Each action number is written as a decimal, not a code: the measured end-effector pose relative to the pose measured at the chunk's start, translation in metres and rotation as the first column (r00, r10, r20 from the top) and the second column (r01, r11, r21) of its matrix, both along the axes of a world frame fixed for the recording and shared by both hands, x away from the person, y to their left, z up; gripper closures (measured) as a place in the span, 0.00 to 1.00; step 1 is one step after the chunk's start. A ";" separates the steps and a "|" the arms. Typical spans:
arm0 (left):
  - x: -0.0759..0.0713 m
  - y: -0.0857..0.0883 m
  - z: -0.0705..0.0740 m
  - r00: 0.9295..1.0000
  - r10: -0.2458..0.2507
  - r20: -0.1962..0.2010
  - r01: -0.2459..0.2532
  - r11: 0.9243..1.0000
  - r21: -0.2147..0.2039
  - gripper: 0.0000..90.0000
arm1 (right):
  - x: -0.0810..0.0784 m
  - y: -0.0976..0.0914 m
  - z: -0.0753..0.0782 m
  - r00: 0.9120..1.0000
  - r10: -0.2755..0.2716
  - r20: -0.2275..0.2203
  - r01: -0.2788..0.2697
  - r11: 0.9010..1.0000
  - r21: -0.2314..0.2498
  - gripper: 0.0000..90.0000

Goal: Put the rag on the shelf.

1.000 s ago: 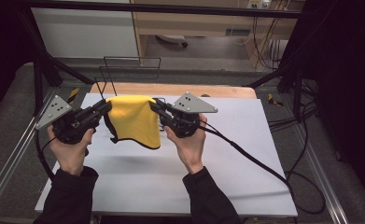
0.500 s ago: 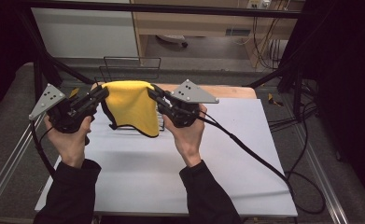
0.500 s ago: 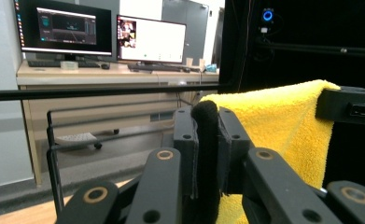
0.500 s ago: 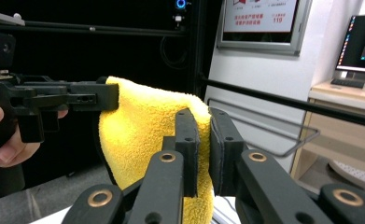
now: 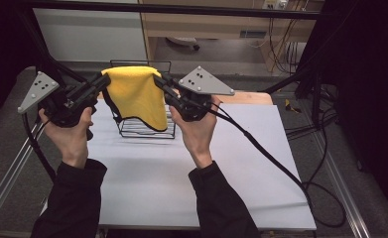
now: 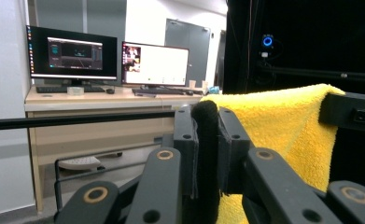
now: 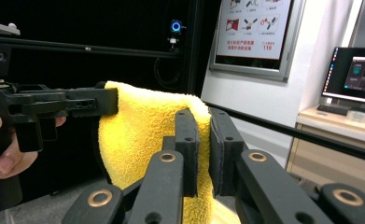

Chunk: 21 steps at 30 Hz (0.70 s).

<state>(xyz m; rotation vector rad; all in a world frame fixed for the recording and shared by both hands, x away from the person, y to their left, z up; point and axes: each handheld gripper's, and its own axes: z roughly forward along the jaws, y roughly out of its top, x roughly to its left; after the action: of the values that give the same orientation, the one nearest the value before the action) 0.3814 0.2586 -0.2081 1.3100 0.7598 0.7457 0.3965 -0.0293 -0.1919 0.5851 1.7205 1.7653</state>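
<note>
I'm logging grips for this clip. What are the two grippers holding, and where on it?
Both hold the yellow towel: the left gripper pinches its top left corner, the right gripper its top right corner.

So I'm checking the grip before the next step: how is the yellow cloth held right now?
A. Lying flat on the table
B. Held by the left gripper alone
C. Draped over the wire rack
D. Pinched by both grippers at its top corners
D: the left gripper and the right gripper each pinch a top corner of the yellow cloth, which hangs between them above the wire rack.
</note>
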 end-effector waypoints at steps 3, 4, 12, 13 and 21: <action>0.002 0.002 0.004 1.000 0.006 0.009 -0.006 1.000 -0.009 0.89 | 0.001 0.002 0.003 1.000 -0.005 0.009 0.005 1.000 -0.001 0.93; 0.002 0.002 0.006 1.000 0.007 0.011 -0.007 1.000 -0.012 0.89 | 0.003 0.004 0.007 1.000 -0.006 0.011 0.006 1.000 0.000 0.93; 0.008 0.004 0.024 0.999 0.019 0.032 -0.019 1.000 -0.006 0.89 | 0.013 0.007 0.021 1.000 -0.013 0.026 0.013 1.000 0.012 0.93; 0.009 0.004 0.026 0.999 0.019 0.034 -0.019 1.000 -0.004 0.89 | 0.013 0.007 0.021 1.000 -0.013 0.026 0.013 1.000 0.012 0.93; 0.017 0.003 0.039 0.998 0.035 0.050 -0.035 0.999 -0.004 0.89 | 0.025 0.011 0.036 0.999 -0.028 0.043 0.027 0.999 0.025 0.93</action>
<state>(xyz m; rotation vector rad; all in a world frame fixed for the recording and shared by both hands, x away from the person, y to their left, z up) 0.3980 0.2615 -0.1687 1.2730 0.7449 0.8022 0.4212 -0.0188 -0.1561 0.5740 1.6556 1.7696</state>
